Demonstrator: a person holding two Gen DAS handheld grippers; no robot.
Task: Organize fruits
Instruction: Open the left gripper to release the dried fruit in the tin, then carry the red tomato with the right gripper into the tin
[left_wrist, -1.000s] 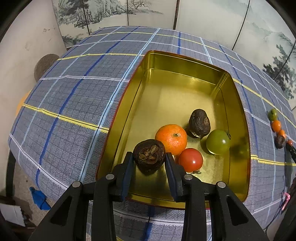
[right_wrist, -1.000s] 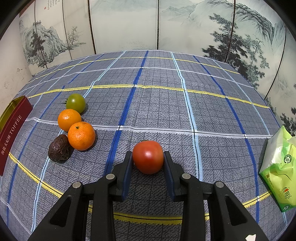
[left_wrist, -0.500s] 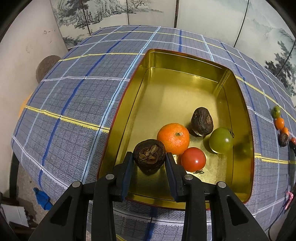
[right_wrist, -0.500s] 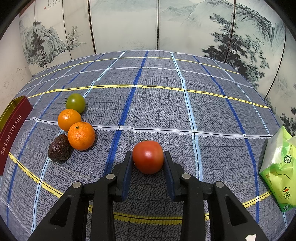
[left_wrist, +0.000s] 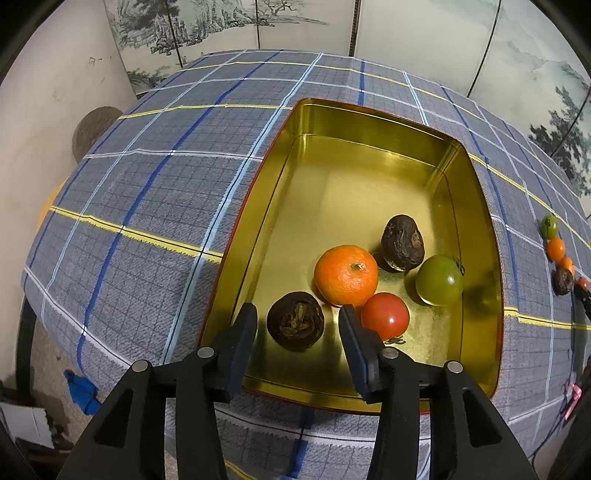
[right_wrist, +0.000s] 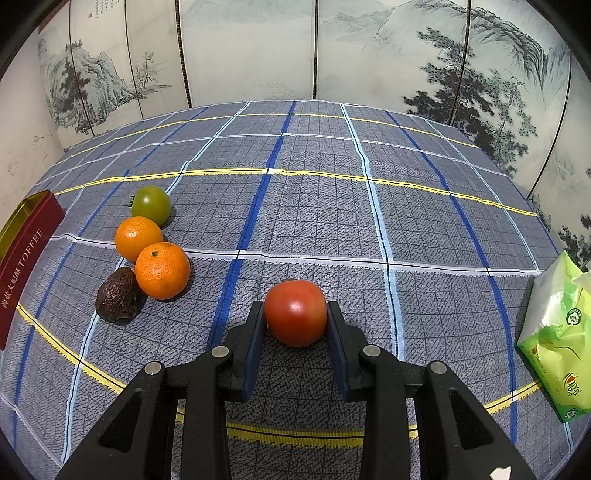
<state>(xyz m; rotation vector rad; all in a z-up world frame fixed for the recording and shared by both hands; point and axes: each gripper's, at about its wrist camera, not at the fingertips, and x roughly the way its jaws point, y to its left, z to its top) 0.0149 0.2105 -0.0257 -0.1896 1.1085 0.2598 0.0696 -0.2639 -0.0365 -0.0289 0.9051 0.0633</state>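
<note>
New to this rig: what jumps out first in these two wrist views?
The gold tin on the plaid cloth, with five fruits bunched at its near end. The left hand-held gripper has just been opening; a dark wrinkled fruit sits loose between its pads. In the other view, the right hand-held gripper is clamped on a red tomato, with four more fruits in a row to its left.

A wrinkled dark-brown round fruit (left_wrist: 295, 320) sits in the gold metal tin (left_wrist: 476, 206) between the left jaws, touching neither; a smooth red tomato (left_wrist: 385, 315) lies just right.
</note>
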